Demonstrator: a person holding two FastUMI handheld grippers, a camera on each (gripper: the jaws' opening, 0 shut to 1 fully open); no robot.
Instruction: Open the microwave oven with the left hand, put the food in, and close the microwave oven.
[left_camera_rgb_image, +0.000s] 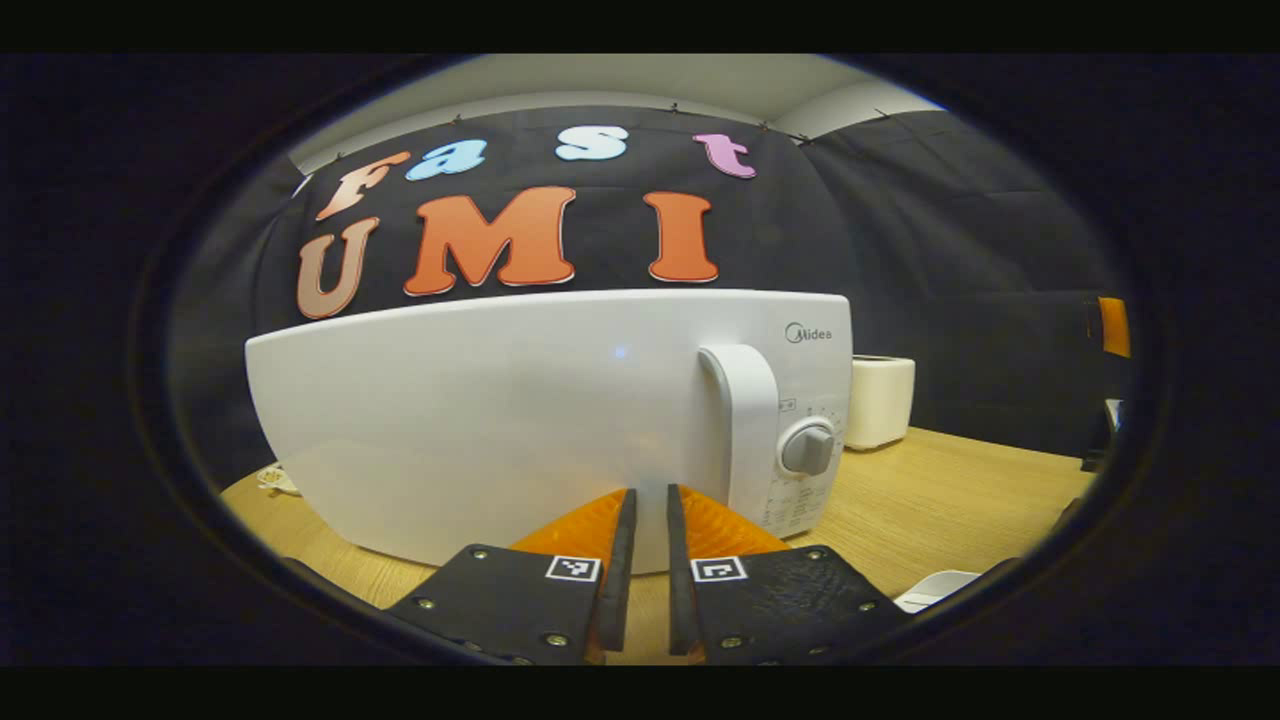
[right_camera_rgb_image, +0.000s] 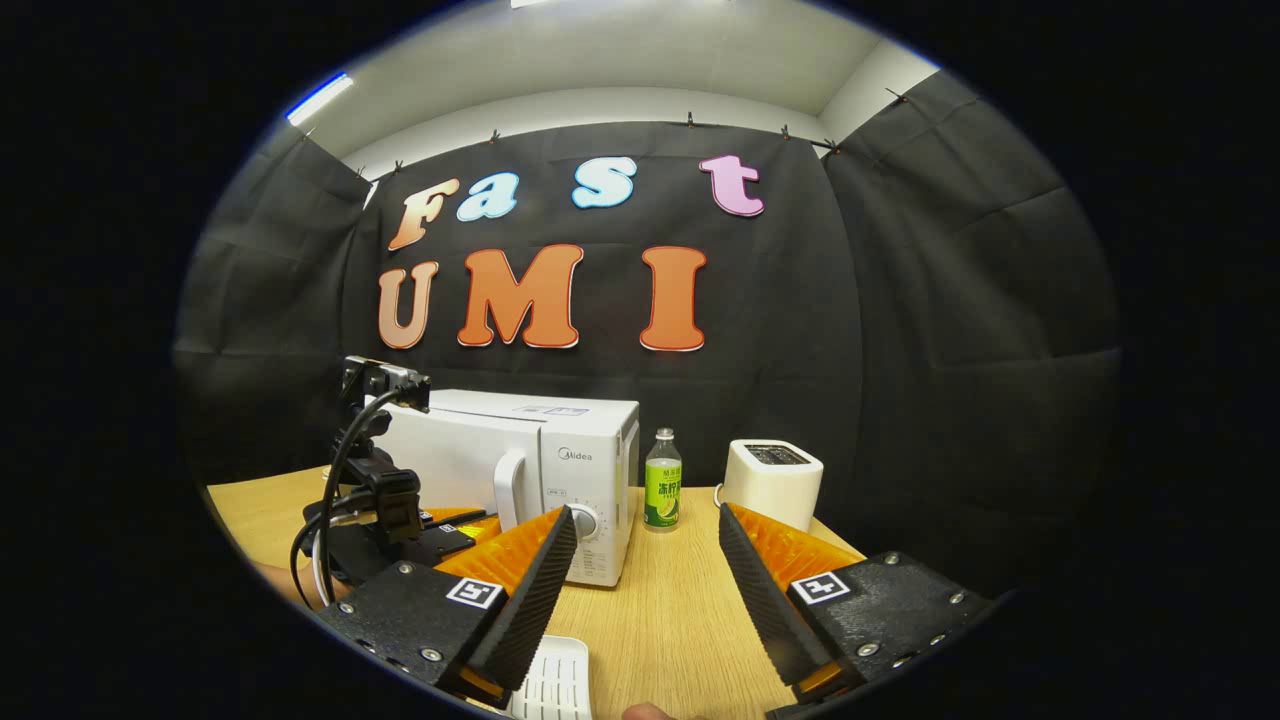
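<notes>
The left gripper (left_camera_rgb_image: 650, 520) hangs just in front of the microwave (left_camera_rgb_image: 520, 420), its two fingers drawn nearly together with only a thin slit between them and nothing caught in it. They aim at the lower part of the closed door, a little to the left of the upright handle (left_camera_rgb_image: 745, 420), and I cannot tell whether the tips touch the door. The dial (left_camera_rgb_image: 806, 450) sits just right of that handle on the control panel. So I judge the opening step is only beginning: the door is shut, and the next move calls for the fingers to spread, shift right to the handle, close around it and pull. The right gripper (right_camera_rgb_image: 645, 560) waits well back from the microwave, its fingers spread wide and holding nothing. Just below them, near the front edge of the wooden table (right_camera_rgb_image: 660, 620), lies a white tray (right_camera_rgb_image: 555, 685) with a slotted surface; what it carries, if anything, is cut off, so I cannot say the food is on it. To the right of the microwave stand a green-labelled bottle (right_camera_rgb_image: 662, 492), and beyond it a white toaster (right_camera_rgb_image: 772, 482). The oven's inside is hidden behind the door.
</notes>
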